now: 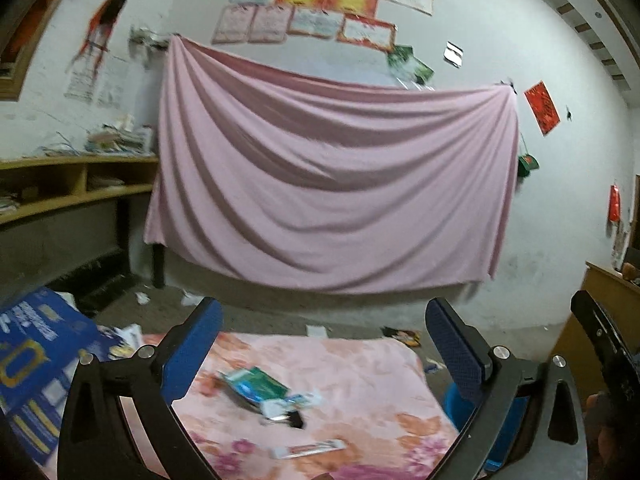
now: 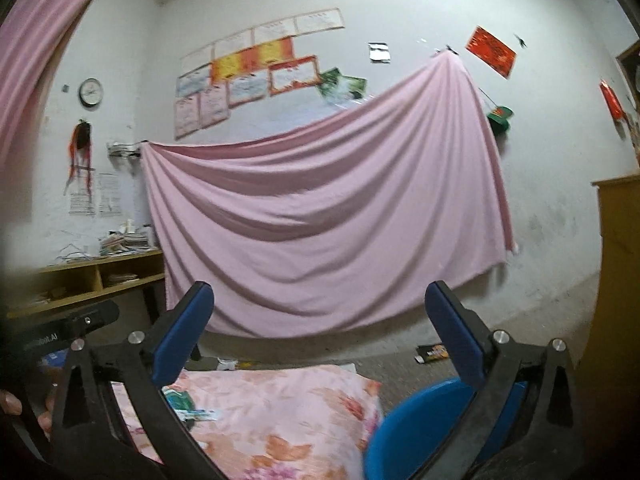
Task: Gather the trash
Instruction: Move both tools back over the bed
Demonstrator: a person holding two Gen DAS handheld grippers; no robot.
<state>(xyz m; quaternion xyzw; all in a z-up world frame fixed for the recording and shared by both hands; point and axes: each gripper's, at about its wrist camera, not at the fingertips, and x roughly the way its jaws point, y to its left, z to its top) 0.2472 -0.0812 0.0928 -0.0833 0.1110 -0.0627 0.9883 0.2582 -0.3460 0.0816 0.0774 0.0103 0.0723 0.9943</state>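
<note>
Trash lies on the floral cloth (image 1: 360, 364): a green-and-blue wrapper (image 1: 256, 384) at twelve o'clock from your left gripper (image 1: 324, 344), a white tube-like packet (image 1: 308, 449) nearer you. Both grippers' jaws stand wide apart, empty; the right gripper (image 2: 320, 332) points at the wall. Tip the left one down onto the wrapper. The blue bin (image 2: 424, 428) sits at the right gripper's five o'clock. Printing is blurred, unreadable.

A pink sheet (image 1: 328, 184) hangs across the far wall beneath rows of certificates (image 1: 320, 4). A clock (image 2: 91, 92) hangs far left, above a wooden shelf (image 1: 76, 184) stacked with papers. A red paper (image 1: 542, 108) hangs far right.
</note>
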